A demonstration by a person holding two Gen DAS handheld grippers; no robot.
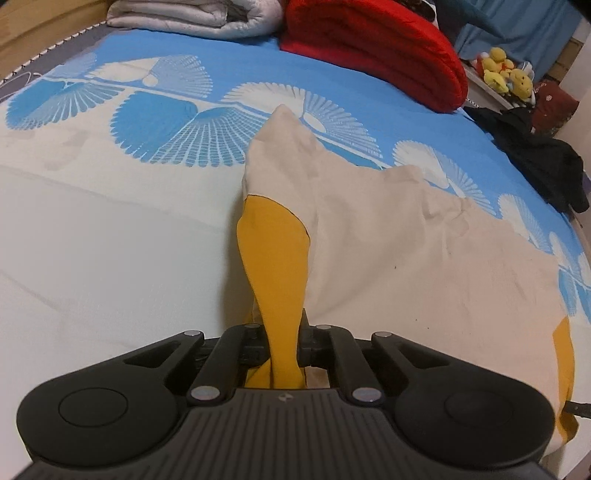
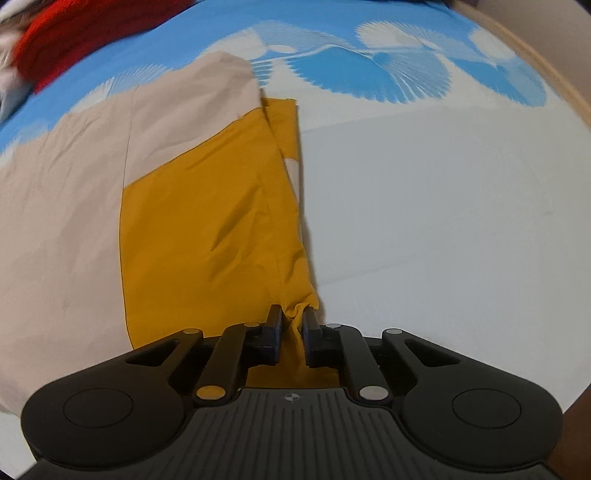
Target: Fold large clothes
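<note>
A large beige and mustard-yellow garment (image 1: 388, 236) lies on the bed. My left gripper (image 1: 282, 332) is shut on a yellow part of it, and the cloth rises from the bed in a taut ridge up into the jaws. In the right wrist view the same garment (image 2: 199, 206) spreads to the left, beige beside a yellow panel. My right gripper (image 2: 292, 321) is shut on a bunched yellow edge at the garment's right side, the cloth pinched between the black fingers (image 2: 275, 325).
The bed sheet (image 1: 92, 258) is white near me and blue with white fan prints farther off. A folded red blanket (image 1: 373, 48) and a grey quilt (image 1: 192, 18) lie at the far end. Dark clothes (image 1: 532, 155) and yellow plush toys (image 1: 506, 72) sit at the right.
</note>
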